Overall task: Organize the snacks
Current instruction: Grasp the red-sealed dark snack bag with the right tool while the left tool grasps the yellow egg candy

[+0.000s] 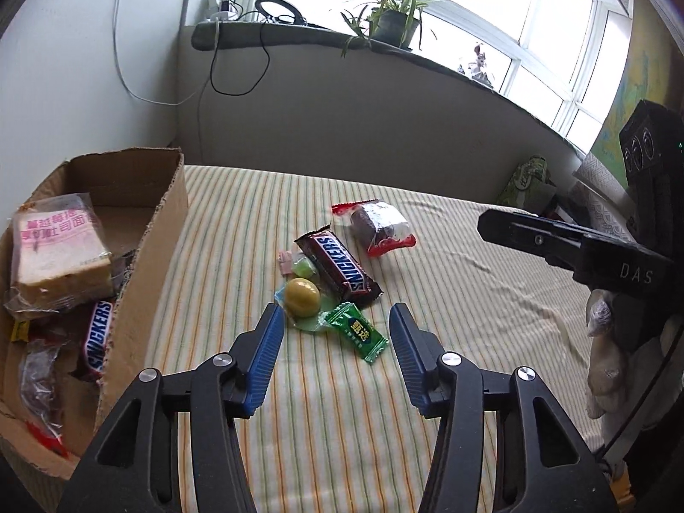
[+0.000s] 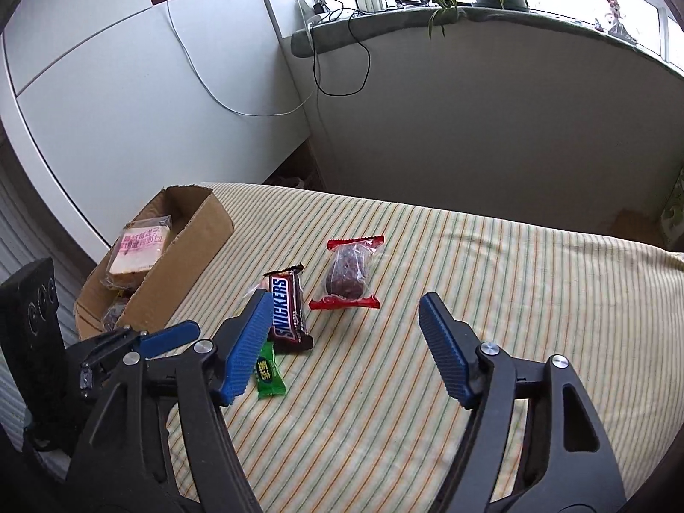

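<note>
Loose snacks lie on a striped bedsheet: a Snickers bar, a red-edged packet with a dark cake, a yellow-green round sweet in clear wrap and a small green candy. My left gripper is open just above the green candy and the round sweet, touching neither. My right gripper is open, hovering near the Snickers bar and the red packet; nothing sits between its pads. The green candy lies by its left finger. The cardboard box at left holds wrapped bread and another Snickers.
The box stands at the bed's left edge beside a white cabinet. A wall with a windowsill, a potted plant and dangling cables runs behind the bed. Green bags lie at the far right. The right gripper's body reaches in from the right.
</note>
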Demonstrator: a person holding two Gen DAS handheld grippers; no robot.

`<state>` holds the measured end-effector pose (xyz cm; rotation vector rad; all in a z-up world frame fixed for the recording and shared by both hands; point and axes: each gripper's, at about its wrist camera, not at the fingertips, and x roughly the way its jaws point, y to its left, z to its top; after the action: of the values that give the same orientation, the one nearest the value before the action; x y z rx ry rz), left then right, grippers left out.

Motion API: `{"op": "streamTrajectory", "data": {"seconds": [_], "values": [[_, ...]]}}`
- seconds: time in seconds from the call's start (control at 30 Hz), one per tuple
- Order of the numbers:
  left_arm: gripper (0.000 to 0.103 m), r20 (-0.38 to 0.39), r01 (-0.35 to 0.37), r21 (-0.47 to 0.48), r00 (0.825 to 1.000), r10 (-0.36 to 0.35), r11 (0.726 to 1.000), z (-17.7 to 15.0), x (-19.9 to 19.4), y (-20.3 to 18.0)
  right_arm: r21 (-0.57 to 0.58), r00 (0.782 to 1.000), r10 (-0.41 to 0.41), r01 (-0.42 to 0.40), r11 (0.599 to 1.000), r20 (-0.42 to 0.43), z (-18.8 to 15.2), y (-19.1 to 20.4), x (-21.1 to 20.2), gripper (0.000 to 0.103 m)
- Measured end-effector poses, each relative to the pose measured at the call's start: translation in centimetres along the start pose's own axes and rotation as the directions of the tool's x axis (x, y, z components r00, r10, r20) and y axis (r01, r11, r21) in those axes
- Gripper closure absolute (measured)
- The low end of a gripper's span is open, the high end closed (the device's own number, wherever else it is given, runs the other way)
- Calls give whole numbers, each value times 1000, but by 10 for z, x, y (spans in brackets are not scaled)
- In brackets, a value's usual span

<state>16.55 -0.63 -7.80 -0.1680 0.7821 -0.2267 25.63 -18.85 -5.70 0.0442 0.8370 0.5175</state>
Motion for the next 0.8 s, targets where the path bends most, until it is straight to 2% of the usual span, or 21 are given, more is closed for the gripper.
{"op": "streamTrajectory", "data": {"seconds": [0.1,0.27,0.5,0.53,0.6,0.67,0.8], "values": [[62,-23,-2,-18,1000,1,1000,2,18,2,33,999,20,-19,999,-38,8,-5,25,33],[63,-40,-48,-35,998,46,998,2,34,7,60,998,14,-10,998,-69,12,-7,56,34],[65,-65,-57,-72,996,52,996,4,45,17,10,994,-25,27,1000,-110,15,5,83,34],[65,-71,-55,-72,996,50,996,4,46,17,2,993,-35,35,999,-116,15,6,86,35],[65,-85,-48,-69,995,42,996,3,49,18,-7,990,-47,46,999,-134,15,7,92,44],[72,-88,-39,-74,996,33,996,3,49,20,-6,987,-55,55,998,-153,14,5,97,51],[74,-90,-15,-98,996,6,995,3,48,25,11,982,-54,57,998,-179,10,0,107,52]]}}
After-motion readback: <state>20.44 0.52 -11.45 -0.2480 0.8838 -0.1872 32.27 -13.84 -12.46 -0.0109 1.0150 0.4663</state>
